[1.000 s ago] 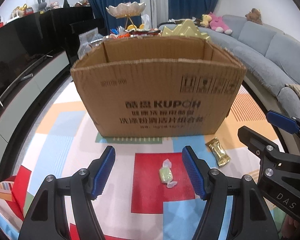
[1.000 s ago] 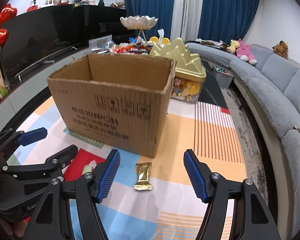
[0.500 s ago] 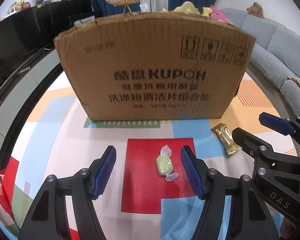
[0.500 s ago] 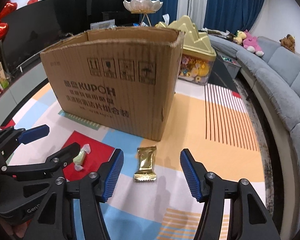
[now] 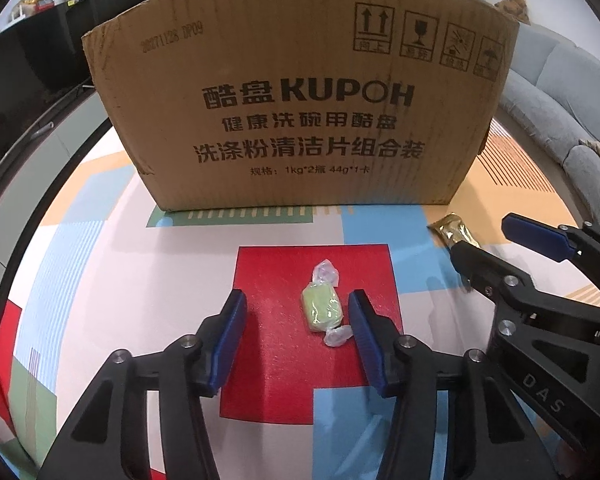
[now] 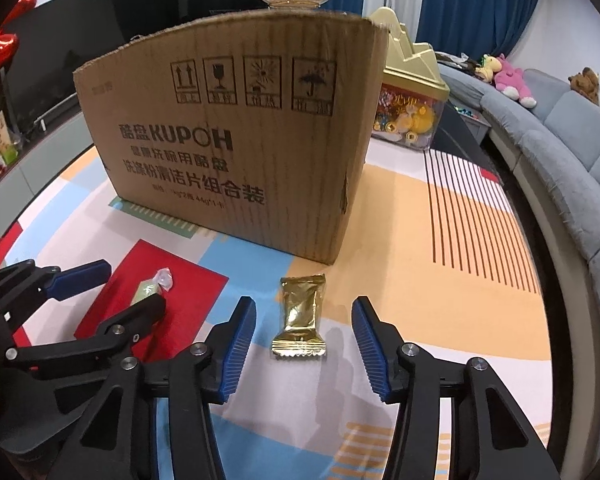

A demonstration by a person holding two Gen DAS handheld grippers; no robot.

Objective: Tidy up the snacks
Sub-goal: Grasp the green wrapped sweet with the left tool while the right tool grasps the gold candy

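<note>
A green candy in clear wrap (image 5: 322,310) lies on the red patch of the mat, between the blue pads of my left gripper (image 5: 298,320). Those jaws are closing; the candy sits close to the right-hand pad, with a gap to the other. A gold foil packet (image 6: 300,316) lies flat between the pads of my right gripper (image 6: 304,340), whose jaws are also closing with space on both sides. Behind both stands the brown cardboard box (image 5: 300,100), its inside hidden. In the right wrist view the left gripper (image 6: 132,288) straddles the green candy (image 6: 150,288).
A gold-lidded tin of sweets (image 6: 412,92) stands behind the cardboard box (image 6: 240,140). A grey sofa (image 6: 560,140) curves along the right. A black cabinet (image 5: 28,80) runs along the left. The two grippers sit side by side on the patterned mat (image 6: 400,220).
Both grippers have sunk toward the mat and their jaws have narrowed. The green candy and the gold packet now lie between the pads instead of ahead of them.
</note>
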